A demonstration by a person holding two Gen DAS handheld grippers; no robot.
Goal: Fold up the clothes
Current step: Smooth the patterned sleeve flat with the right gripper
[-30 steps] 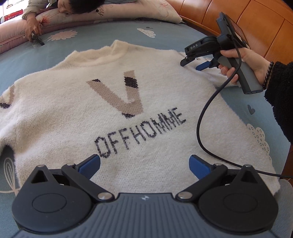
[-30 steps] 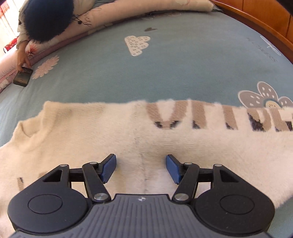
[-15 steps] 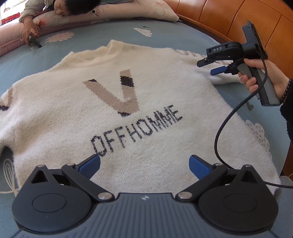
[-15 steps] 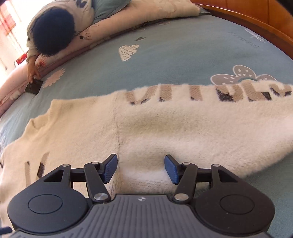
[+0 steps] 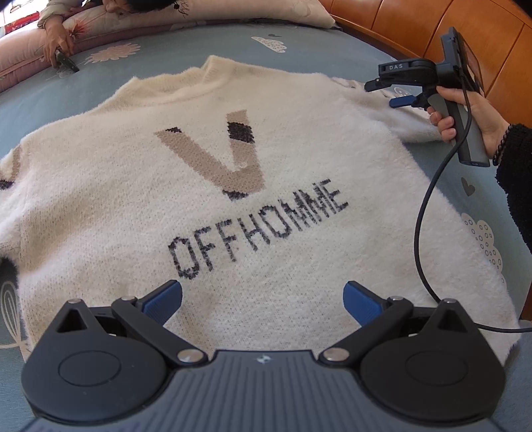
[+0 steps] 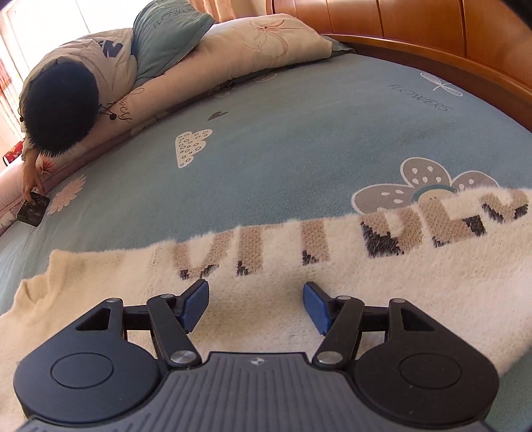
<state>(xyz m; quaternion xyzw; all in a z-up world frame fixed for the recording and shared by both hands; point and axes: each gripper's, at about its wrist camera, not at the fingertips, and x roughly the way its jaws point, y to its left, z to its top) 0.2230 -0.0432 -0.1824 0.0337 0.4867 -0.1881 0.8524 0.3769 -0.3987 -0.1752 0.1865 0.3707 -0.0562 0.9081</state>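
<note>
- The sweater [image 5: 232,206] is cream-white and fluffy, and it lies spread flat on the bed [image 5: 186,46], front side up, with the collar toward the far pillows [image 6: 252,50].
- On its chest there is a big beige "V" and under it the dark word "OFFHOMME".
- The left gripper [image 5: 262,295] hovers over the lower hem of the sweater. Its blue fingers [image 5: 164,299] stand wide apart and nothing is between them.
- The right gripper [image 6: 255,305] is held by a hand [image 5: 472,113] in a dark sleeve, at the right side of the sweater, over the sleeve [image 6: 382,252] that has beige and dark letters.
- The fingers [image 6: 196,304] of the right gripper are opening; only the fluffy cloth lies below them and they do not pinch it.
- A black cable [image 5: 422,216] hangs from the right gripper and runs across the sweater edge.
- The bed has a blue-grey sheet with printed flowers and clouds, and a wooden headboard [image 6: 415,30] is behind.
- Another person [image 6: 60,109] lies at the far edge of the bed, with a hand on a dark phone [image 6: 33,209].
</note>
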